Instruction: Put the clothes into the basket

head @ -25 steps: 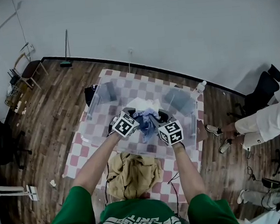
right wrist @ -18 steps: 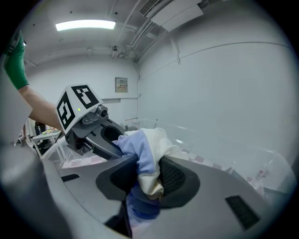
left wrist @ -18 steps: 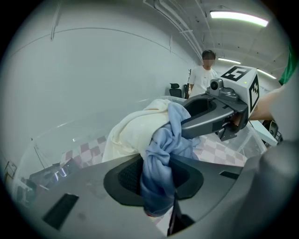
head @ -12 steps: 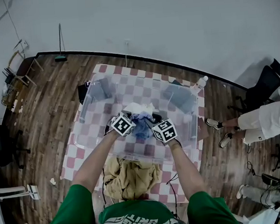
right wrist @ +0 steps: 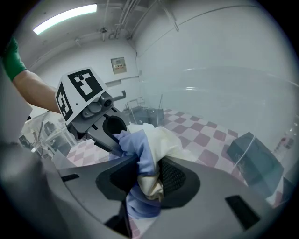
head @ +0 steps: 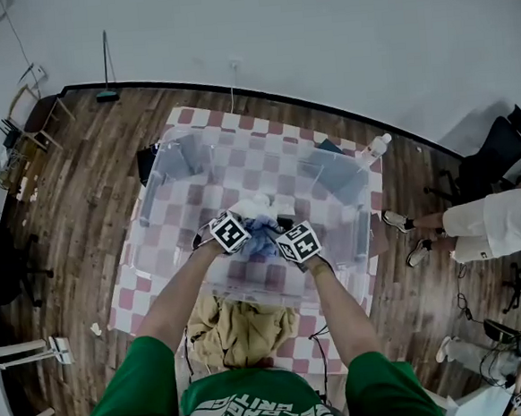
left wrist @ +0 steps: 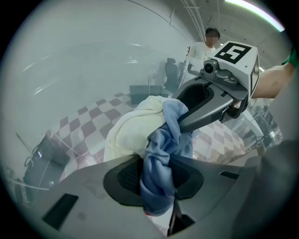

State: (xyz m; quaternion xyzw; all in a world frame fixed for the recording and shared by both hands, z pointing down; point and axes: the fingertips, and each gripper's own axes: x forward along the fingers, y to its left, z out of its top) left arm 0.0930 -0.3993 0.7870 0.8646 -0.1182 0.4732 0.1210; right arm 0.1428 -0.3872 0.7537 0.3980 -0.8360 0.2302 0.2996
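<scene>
A clear plastic basket (head: 162,162) stands on the checkered table (head: 124,303). Inside it both grippers hold one bundle, a light blue garment (head: 263,236) wrapped with a cream one (head: 255,206). My left gripper (head: 247,237) is shut on the blue garment (left wrist: 158,175), with the cream cloth (left wrist: 128,133) bulging just beyond its jaws. My right gripper (head: 278,240) is shut on the same bundle, blue (right wrist: 139,156) and cream (right wrist: 164,139) folds pinched between its pads. Each gripper shows in the other's view, the right gripper (left wrist: 219,100) and the left gripper (right wrist: 96,116), close together over the bundle.
A tan garment (head: 243,325) lies on the table between the basket and me. A bottle (head: 377,146) stands at the table's far right corner. A seated person (head: 499,220) and office chairs are to the right, more chairs (head: 0,268) to the left.
Both grippers have sunk together with the blue and cream bundle, from above the basket's rim down inside its walls. The tan garment has not moved.
</scene>
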